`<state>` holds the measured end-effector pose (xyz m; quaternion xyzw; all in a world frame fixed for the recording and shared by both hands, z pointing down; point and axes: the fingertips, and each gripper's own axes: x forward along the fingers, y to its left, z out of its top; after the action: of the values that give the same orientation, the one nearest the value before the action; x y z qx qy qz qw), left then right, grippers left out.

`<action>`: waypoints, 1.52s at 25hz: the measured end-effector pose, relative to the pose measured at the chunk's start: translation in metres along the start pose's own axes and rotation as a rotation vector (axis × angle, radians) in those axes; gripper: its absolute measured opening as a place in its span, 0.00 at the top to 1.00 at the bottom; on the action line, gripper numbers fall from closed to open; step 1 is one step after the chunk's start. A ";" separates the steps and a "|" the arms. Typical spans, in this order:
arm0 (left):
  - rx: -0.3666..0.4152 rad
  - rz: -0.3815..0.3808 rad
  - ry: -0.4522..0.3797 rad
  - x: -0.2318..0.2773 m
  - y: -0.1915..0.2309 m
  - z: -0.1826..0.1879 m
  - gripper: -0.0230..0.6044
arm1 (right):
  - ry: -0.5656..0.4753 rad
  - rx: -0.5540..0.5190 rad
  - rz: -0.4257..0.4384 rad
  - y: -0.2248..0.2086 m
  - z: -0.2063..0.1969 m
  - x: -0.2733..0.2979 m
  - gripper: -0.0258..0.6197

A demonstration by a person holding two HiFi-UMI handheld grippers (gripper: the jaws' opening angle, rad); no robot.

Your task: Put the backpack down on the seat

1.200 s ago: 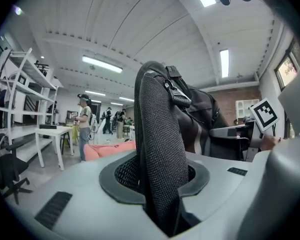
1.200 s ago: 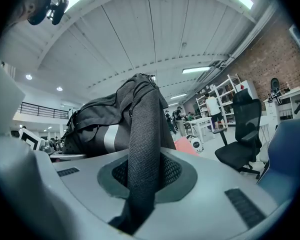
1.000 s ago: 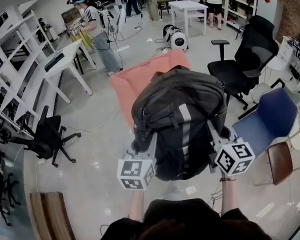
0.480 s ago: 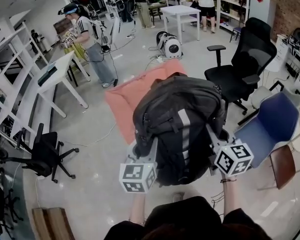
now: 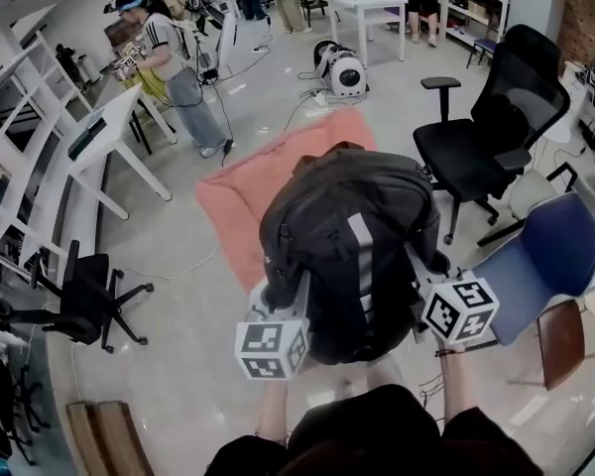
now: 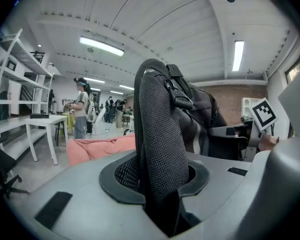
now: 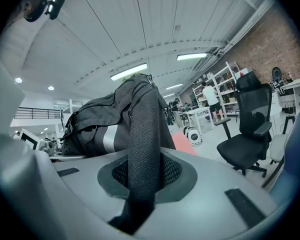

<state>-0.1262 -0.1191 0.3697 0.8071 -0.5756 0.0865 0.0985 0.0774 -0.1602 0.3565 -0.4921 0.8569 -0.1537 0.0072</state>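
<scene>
Backpack: we hold the dark grey backpack [image 5: 352, 256] up in the air by its two mesh shoulder straps. It hangs between our grippers above the bare floor, resting on no seat, and the side with the pale stripe faces us.
Left gripper: the jaws of our left gripper [image 6: 162, 204] are clamped on the left strap [image 6: 160, 134], which rises straight out from between them.
Right gripper: the jaws of our right gripper [image 7: 135, 199] are closed tight on the right strap [image 7: 142, 134], which climbs to the bag's top.
Blue chair: the blue chair [image 5: 545, 261] stands just to the right of our right gripper, apart from the bag.
Black office chair: the black office chair [image 5: 486, 137] stands beyond the blue one, to the right of the bag.
Pink pad: the pink pad [image 5: 268, 181] lies on the floor behind the bag, which partly hides it.
Background: a person [image 5: 174, 72] stands by a white desk [image 5: 109, 137] at the far left.
</scene>
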 end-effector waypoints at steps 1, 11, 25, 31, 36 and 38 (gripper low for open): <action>-0.010 0.009 0.008 0.007 0.003 -0.003 0.75 | 0.011 0.003 0.007 -0.005 -0.002 0.008 0.87; -0.091 0.112 0.066 0.085 0.026 -0.017 0.76 | 0.106 0.016 0.102 -0.053 -0.008 0.091 0.87; -0.174 0.194 0.197 0.161 0.067 -0.065 0.76 | 0.278 0.078 0.168 -0.094 -0.062 0.184 0.87; -0.196 0.189 0.228 0.191 0.093 -0.088 0.76 | 0.310 0.085 0.147 -0.100 -0.083 0.217 0.87; -0.203 0.193 0.255 0.215 0.117 -0.100 0.76 | 0.344 0.099 0.144 -0.101 -0.095 0.247 0.87; -0.199 0.194 0.272 0.222 0.125 -0.107 0.76 | 0.358 0.106 0.138 -0.103 -0.104 0.256 0.87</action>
<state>-0.1760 -0.3340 0.5364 0.7150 -0.6379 0.1462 0.2459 0.0145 -0.3984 0.5192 -0.3959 0.8669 -0.2829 -0.1087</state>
